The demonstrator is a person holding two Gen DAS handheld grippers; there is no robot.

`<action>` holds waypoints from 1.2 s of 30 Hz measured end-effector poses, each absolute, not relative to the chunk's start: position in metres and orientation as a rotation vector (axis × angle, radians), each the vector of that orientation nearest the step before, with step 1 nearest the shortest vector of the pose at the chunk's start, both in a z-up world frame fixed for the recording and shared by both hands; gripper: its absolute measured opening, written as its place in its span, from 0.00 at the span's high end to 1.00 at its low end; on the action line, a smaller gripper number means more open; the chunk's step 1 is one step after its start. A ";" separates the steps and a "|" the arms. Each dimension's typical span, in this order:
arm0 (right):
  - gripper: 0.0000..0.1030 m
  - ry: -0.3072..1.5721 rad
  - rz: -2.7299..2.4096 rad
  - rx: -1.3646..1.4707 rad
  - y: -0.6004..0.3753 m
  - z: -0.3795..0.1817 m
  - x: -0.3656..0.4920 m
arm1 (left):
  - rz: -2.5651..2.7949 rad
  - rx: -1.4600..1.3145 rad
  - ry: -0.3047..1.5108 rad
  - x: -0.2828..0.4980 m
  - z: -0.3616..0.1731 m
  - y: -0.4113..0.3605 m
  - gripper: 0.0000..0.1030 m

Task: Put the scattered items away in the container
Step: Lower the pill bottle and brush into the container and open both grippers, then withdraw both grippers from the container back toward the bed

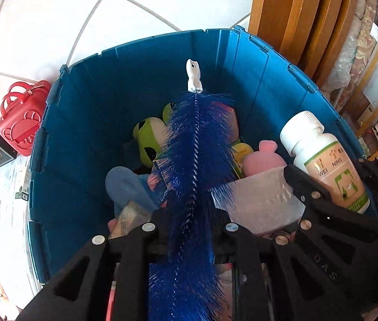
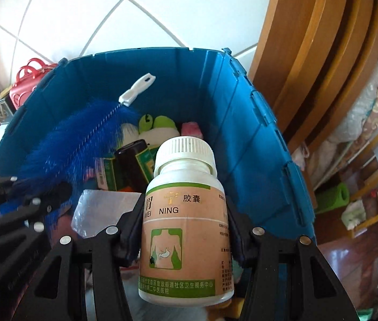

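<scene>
We hold two things over the open blue container (image 1: 87, 133), both claws pointing down into it. Our left claw (image 1: 189, 230) is nearly closed on the blue bottle brush (image 1: 197, 160) — the bristles are squeezed between the pads, and the white handle (image 1: 193, 76) sticks forward, close to the far wall. Our right claw (image 2: 185, 230) grips the white pill bottle (image 2: 183, 222) by its body, the ribbed cap pointing away from us, the jaws tight on both sides of the label.

In our judgement, the brush is the risk. It is long, and the claw holds only soft bristles, so it may slip early or stay caught in the pads on release; the handle could also lean on the wall and stay upright. The bottle may fall on the clear plastic box (image 2: 103, 208) and the dark bottle (image 2: 132, 160) below and roll or knock them. The two claws are close together, so they may bump if we release at once.

The label reads "WEI NING", with Chinese characters and a drawing of a stomach; the small print on the green band we cannot read surely.
</scene>
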State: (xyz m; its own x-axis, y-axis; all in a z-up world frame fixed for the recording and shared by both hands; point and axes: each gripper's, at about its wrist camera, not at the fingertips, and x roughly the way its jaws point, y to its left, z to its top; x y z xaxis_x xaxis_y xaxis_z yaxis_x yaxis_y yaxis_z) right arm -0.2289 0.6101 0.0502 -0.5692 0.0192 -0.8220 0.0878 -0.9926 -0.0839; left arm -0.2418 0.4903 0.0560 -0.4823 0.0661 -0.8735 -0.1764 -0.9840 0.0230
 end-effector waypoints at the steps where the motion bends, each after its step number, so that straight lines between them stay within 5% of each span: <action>1: 0.50 0.189 -2.750 1.432 0.606 0.052 -0.229 | 2.600 -1.511 0.180 -0.241 0.055 0.491 0.80; 11: 0.45 0.191 -2.749 1.405 0.611 0.057 -0.228 | 2.647 -1.450 0.177 -0.225 0.067 0.487 0.51; 26: 0.18 0.213 -2.786 1.362 0.619 0.076 -0.192 | 2.653 -1.381 0.207 -0.194 0.077 0.483 0.48; 29: 0.05 0.212 -2.798 1.325 0.622 0.084 -0.177 | 2.655 -1.357 0.210 -0.184 0.082 0.482 0.48; 36: 0.01 0.155 -2.829 1.261 0.637 0.099 -0.143 | 2.660 -1.277 0.216 -0.154 0.095 0.480 0.48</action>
State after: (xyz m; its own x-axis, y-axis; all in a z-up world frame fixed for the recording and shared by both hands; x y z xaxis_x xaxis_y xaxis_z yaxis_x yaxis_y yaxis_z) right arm -0.1426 0.6365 0.0990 -0.6685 0.0040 -0.7437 0.0774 -0.9942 -0.0749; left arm -0.1536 0.4801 0.0946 -0.6138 0.1014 -0.7829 -0.2264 -0.9727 0.0516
